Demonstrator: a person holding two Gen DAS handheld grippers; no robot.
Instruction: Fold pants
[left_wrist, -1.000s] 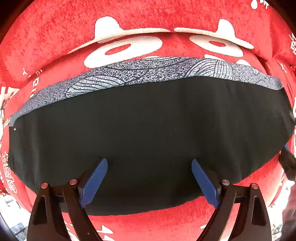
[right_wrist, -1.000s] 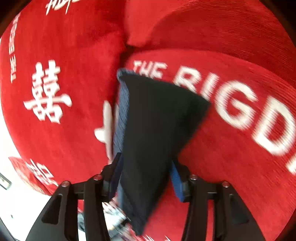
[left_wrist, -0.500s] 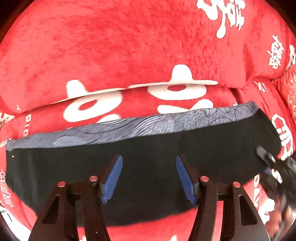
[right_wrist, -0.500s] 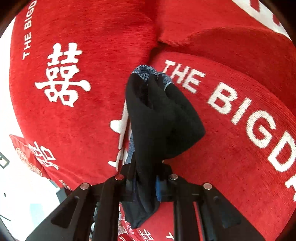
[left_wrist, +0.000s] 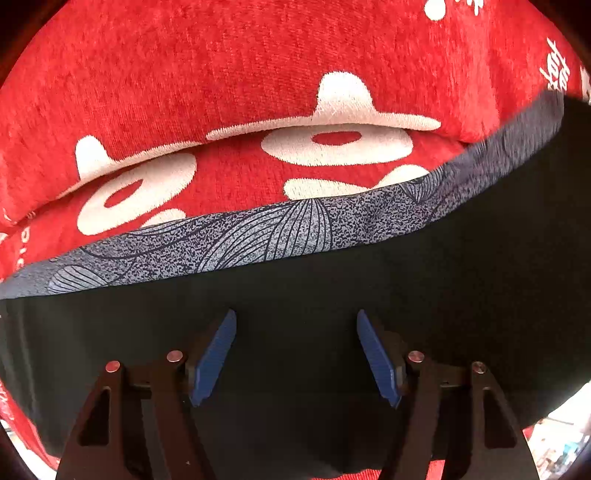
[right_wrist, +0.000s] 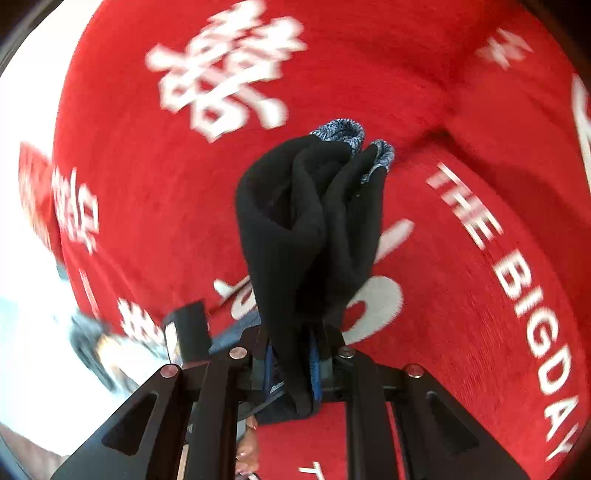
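Note:
The pants (left_wrist: 314, 280) are black with a grey-blue leaf-patterned band (left_wrist: 258, 236) along the far edge. In the left wrist view they lie spread across the red surface, their right side rising toward the upper right. My left gripper (left_wrist: 295, 354) is open just above the black cloth, blue pads (left_wrist: 214, 354) apart. In the right wrist view my right gripper (right_wrist: 293, 354) is shut on a bunched end of the pants (right_wrist: 310, 221), which stands up from the jaws with the patterned band (right_wrist: 343, 134) at its top.
A red plush cover with white characters and the lettering "THE BIGDAY" (right_wrist: 517, 277) lies under everything. A raised red cushion (left_wrist: 258, 74) runs behind the pants. The other gripper's dark body (right_wrist: 188, 332) shows at lower left in the right wrist view.
My right gripper closed on the pants end and lifted it into a bunch. My left gripper narrowed its opening and stays above the cloth; the pants' right side now rises.

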